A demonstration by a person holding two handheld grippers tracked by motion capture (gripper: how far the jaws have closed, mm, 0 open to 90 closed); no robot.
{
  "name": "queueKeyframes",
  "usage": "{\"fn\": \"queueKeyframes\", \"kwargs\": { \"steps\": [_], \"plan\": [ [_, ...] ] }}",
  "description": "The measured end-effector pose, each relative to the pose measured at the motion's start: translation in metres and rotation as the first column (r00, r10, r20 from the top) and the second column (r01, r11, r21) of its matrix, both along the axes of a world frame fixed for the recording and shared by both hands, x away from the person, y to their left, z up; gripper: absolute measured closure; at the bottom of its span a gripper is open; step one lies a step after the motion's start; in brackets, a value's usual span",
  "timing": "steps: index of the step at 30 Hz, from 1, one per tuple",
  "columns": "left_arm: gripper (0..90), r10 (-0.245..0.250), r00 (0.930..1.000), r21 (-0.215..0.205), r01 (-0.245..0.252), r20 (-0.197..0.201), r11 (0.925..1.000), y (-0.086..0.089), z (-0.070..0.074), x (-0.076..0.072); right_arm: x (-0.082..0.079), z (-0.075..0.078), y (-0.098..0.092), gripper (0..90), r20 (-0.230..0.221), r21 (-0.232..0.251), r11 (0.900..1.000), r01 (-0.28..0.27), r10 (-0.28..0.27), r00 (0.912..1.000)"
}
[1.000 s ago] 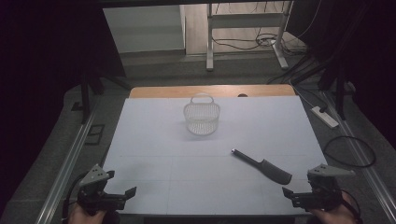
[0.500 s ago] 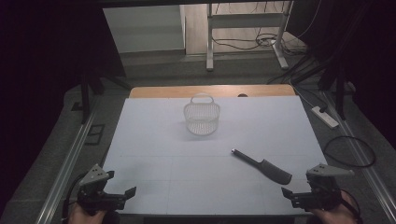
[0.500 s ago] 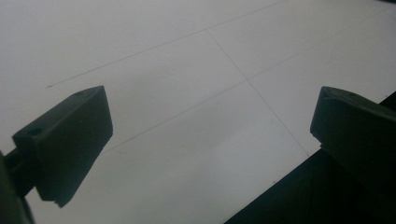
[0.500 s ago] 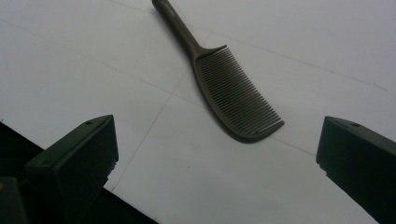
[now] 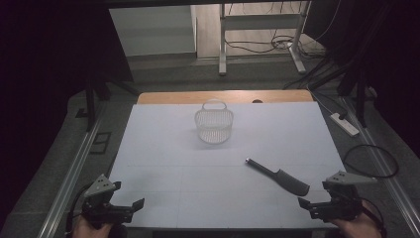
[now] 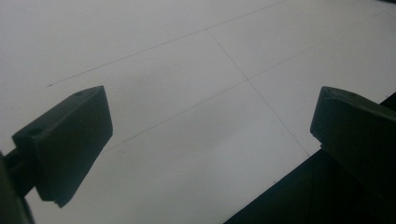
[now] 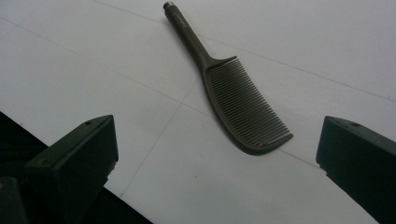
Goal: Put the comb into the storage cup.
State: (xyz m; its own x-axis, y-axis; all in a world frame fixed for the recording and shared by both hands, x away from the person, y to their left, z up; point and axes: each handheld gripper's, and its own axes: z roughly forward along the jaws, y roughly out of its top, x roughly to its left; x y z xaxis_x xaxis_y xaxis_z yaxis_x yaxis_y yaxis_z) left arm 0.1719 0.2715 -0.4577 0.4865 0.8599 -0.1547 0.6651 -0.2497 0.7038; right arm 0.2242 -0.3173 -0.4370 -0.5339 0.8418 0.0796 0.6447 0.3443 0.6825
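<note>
A dark comb (image 5: 280,177) with a long handle lies flat on the white table (image 5: 163,163), right of centre; in the right gripper view the comb (image 7: 238,98) is just ahead of the jaws, handle pointing away. A white wire basket (image 5: 214,124) with a handle stands upright near the table's far middle. My right gripper (image 5: 311,206) is held at the near right corner, open and empty, a short way from the comb's toothed end. At the near left corner my left gripper (image 5: 132,207) is open over bare table (image 6: 196,93), nothing between its jaws.
A wooden strip (image 5: 223,97) runs along the table's far edge. A power strip (image 5: 345,124) and a looped cable (image 5: 370,161) lie on the floor to the right. A metal rail (image 5: 69,173) runs along the left side. A desk frame (image 5: 257,29) stands behind.
</note>
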Motion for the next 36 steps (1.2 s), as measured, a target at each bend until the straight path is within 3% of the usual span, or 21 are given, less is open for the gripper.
{"fn": "queueKeyframes", "kwargs": {
  "steps": [11,27,36],
  "plan": [
    [0.0,0.002,1.0,-0.001,-0.002,0.0,1.0,0.0,0.0,0.0,0.014,0.0,0.009,0.0,-0.002,-0.031,0.999,-0.021,0.021,0.9998],
    [0.0,0.004,1.0,-0.001,-0.004,0.0,1.0,0.0,0.0,0.0,0.03,0.0,0.02,0.0,-0.056,-0.082,0.996,-0.036,0.031,0.998],
    [0.0,0.003,1.0,-0.001,-0.003,0.0,1.0,0.0,0.0,0.0,0.039,0.0,0.029,0.0,-0.076,-0.083,0.995,-0.06,0.054,0.9957]
  ]
}}
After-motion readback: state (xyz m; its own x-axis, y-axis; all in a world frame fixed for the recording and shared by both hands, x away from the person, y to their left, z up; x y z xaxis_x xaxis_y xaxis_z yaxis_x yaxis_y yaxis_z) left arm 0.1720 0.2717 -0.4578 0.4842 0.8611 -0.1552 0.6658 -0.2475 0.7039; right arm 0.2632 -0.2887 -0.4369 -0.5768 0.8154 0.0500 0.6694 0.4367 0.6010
